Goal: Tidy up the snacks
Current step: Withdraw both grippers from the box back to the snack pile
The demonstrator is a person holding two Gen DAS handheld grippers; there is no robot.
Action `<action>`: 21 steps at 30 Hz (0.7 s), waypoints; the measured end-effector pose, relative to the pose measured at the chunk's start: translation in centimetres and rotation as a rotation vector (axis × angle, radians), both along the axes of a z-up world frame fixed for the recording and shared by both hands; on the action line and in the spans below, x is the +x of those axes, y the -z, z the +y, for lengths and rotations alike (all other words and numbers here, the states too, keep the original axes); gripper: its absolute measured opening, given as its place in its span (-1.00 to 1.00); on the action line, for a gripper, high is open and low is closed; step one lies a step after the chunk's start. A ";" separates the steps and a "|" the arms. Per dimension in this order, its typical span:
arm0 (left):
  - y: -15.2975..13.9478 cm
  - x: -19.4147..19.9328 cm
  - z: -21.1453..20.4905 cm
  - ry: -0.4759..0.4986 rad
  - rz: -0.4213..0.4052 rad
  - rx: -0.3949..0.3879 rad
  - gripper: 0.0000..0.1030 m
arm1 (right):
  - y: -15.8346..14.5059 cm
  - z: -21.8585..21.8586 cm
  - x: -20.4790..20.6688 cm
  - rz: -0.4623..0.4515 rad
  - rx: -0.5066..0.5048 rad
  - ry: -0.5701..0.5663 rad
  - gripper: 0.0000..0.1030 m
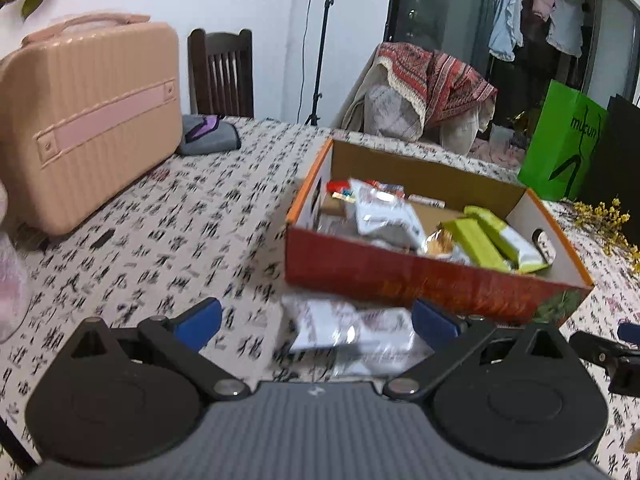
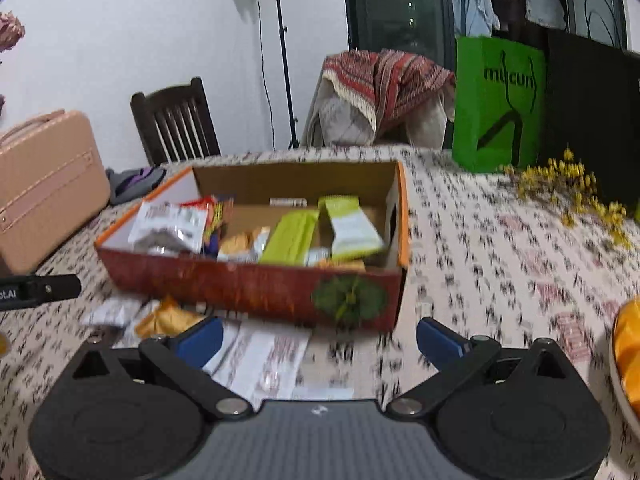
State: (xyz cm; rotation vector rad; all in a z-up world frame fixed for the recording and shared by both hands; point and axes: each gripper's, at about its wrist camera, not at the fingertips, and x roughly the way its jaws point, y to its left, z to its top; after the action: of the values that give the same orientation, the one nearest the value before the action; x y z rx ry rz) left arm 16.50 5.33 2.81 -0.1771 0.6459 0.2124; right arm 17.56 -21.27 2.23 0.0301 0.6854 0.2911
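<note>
A red cardboard box (image 1: 400, 276) with an orange rim stands on the patterned tablecloth and holds several snack packets, among them green bars (image 1: 480, 240) and a white bag (image 1: 384, 216). It also shows in the right wrist view (image 2: 248, 284). My left gripper (image 1: 316, 322) is open and empty, above a white snack packet (image 1: 352, 328) lying in front of the box. My right gripper (image 2: 320, 340) is open and empty, above a flat white packet (image 2: 264, 360). An orange packet (image 2: 168, 320) and a small white one (image 2: 108, 312) lie to its left.
A pink case (image 1: 84, 120) and a grey pouch (image 1: 208, 136) sit at the table's left. A green bag (image 2: 496, 104) and yellow flowers (image 2: 576, 192) are at the back right. An orange bowl (image 2: 628, 360) is at the right edge. Chairs stand behind.
</note>
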 end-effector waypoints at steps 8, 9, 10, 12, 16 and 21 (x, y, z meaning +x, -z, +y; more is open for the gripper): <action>2.4 -2.1 0.6 0.003 0.042 -0.007 1.00 | 3.3 0.3 -2.6 0.095 -0.004 -0.033 1.00; 2.6 -2.2 0.7 0.002 0.046 -0.008 1.00 | 3.6 0.3 -2.8 0.099 -0.007 -0.038 1.00; 2.8 -2.4 0.7 0.002 0.048 -0.009 1.00 | 3.7 0.4 -3.1 0.101 -0.012 -0.043 1.00; 3.0 -2.7 0.8 0.006 0.052 -0.009 1.00 | 4.0 0.8 -3.5 0.098 -0.033 -0.048 0.91; 3.2 -3.3 0.3 0.027 0.052 -0.007 1.00 | 4.6 1.1 -3.1 0.113 -0.043 -0.059 0.76; 3.8 -3.7 -0.3 0.052 0.066 0.001 1.00 | 5.4 2.2 -3.5 0.064 -0.106 -0.050 0.58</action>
State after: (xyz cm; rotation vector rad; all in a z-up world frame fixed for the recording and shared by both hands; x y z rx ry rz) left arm 12.76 4.99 -0.95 -0.1524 0.7148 0.1696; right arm 14.03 -19.04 -3.16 -0.0792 0.7651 0.3022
